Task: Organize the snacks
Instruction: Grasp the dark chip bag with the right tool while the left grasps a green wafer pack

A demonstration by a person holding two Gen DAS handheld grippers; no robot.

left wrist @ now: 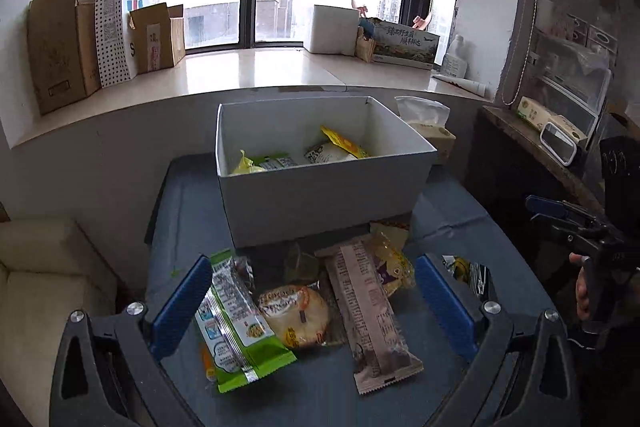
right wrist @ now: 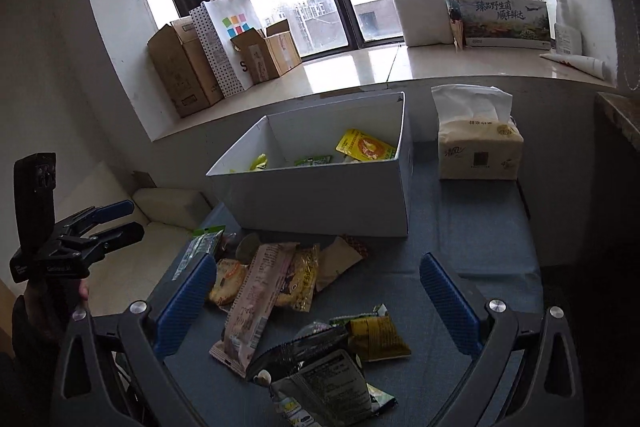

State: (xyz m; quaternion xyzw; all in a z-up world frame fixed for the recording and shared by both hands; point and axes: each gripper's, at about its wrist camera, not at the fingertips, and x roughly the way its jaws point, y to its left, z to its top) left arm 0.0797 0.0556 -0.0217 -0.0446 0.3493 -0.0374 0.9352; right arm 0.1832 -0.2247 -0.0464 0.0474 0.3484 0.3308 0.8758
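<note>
Snacks (left wrist: 304, 311) piled before white box (left wrist: 320, 195), tissues (right wrist: 478, 147) beside

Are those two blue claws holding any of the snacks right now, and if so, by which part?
Nothing is held. The left claw and the right claw are both open, above the loose snack packets on the table in front of the white box.

Two close wrist views toward the window, sharing white box (left wrist: 320, 195) and snack pile (right wrist: 272, 279), perhaps overlapping.

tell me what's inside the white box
Inside the white box: a yellow packet, a small green packet and a yellow-green one. The near wall hides the rest.
</note>
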